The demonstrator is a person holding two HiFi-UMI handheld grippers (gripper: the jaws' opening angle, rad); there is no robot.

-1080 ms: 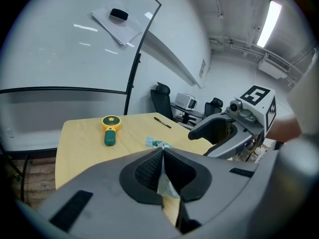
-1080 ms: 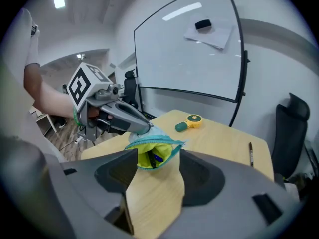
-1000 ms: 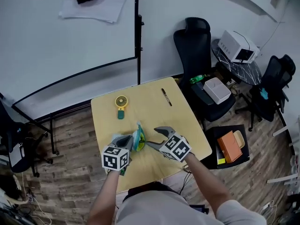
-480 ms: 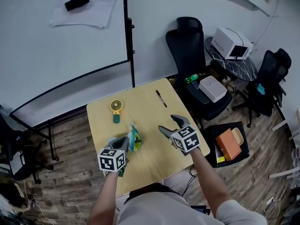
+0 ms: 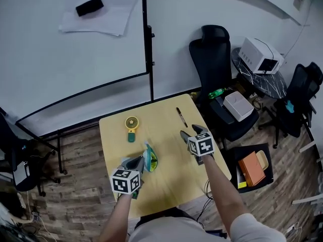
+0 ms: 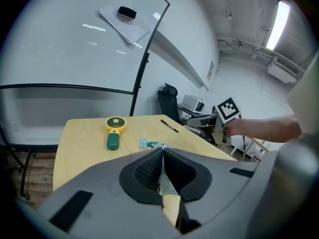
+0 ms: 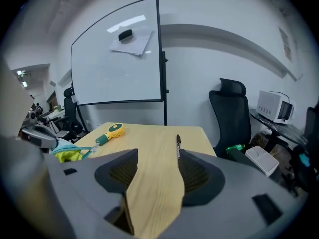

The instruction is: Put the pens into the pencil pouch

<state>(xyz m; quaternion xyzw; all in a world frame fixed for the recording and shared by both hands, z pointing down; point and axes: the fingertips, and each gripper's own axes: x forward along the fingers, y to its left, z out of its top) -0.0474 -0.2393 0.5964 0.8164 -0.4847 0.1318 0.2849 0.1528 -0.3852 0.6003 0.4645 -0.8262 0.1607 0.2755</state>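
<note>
Black pen [image 5: 180,117] lies flat near the table's upper right edge. Its long axis runs almost straight up the head view, with the lower end leaning slightly right. In the right gripper view it points directly away from you.

Pale wood table [image 5: 166,178], bare apart from a green-and-yellow handheld fan [image 5: 131,125] in its upper left part and the pencil pouch [image 5: 150,158] near centre. Whiteboard [image 5: 75,49] fills the upper left of the frame, a black office chair [image 5: 214,49] stands upper right, and a plank floor [image 5: 75,195] shows at left.

Your left gripper [image 5: 141,161] has its jaws pressed together on the teal and yellow-green pouch. Its edge is pinched between the pads and the pouch is lifted slightly.

Your right gripper [image 5: 189,131] has its jaws spread with only tabletop between them. The pen's near end sits just at the inner side of one jaw, and I can't confirm contact.

A second ago that right gripper sat beside the pouch at centre frame. It has since swung to the upper right, close below the pen. Your left gripper has stayed clamped on the pouch, barely shifting.
</note>
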